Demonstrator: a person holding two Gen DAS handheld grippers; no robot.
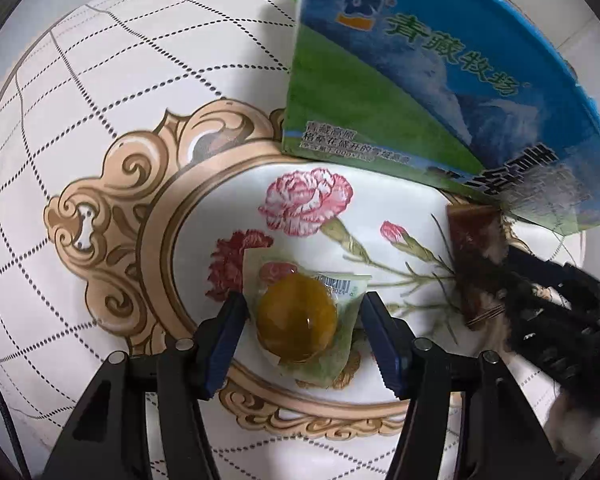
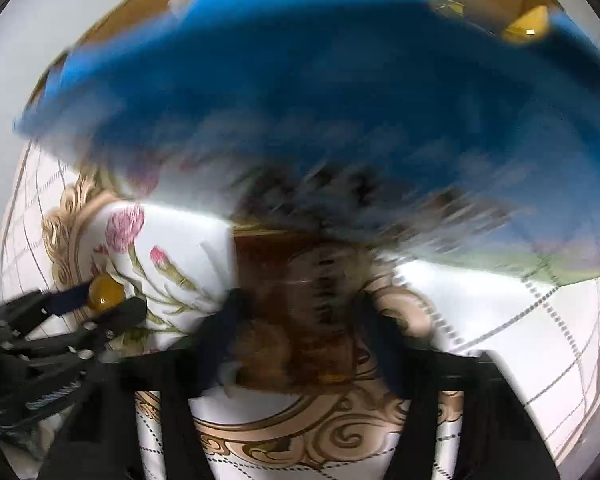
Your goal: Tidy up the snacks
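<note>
Surface: white floral surface (image 1: 100, 128) under me, gold scrollwork ring, pink carnations printed in the middle, dotted grid beyond.
Jelly cup: the amber jelly cup (image 1: 297, 316) lies on the surface right between my left fingers, dome up, clear film wrapper with a barcode flap spreading past it.
Left hand-held gripper: my left hand-held gripper (image 1: 302, 328) is spread wide, both blue pads standing just clear of the wrapper, nothing gripped yet.
How it should handle: I judge it light and slick; the dome looks rigid enough but the film is crinkly and could slide. I'd close across the widest part of the cup, not on the loose flap.
Brown packet: the brown snack packet (image 2: 296, 304) sits between my right fingers, near the box's foot. Flat, thin and probably floppy, so a pinch near its middle seems best.
Right hand-held gripper: my right hand-held gripper (image 2: 300, 320) straddles the packet, but the right view is heavily blurred; I cannot tell whether it is clamped or loose.
Box: the blue-and-green milk carton box (image 1: 440, 80) looms just behind both snacks, top open, one yellow cup (image 2: 526, 26) visible inside.
In the way: the box's near wall is the obstacle, and my two grippers sit close together, so they could clash.
</note>
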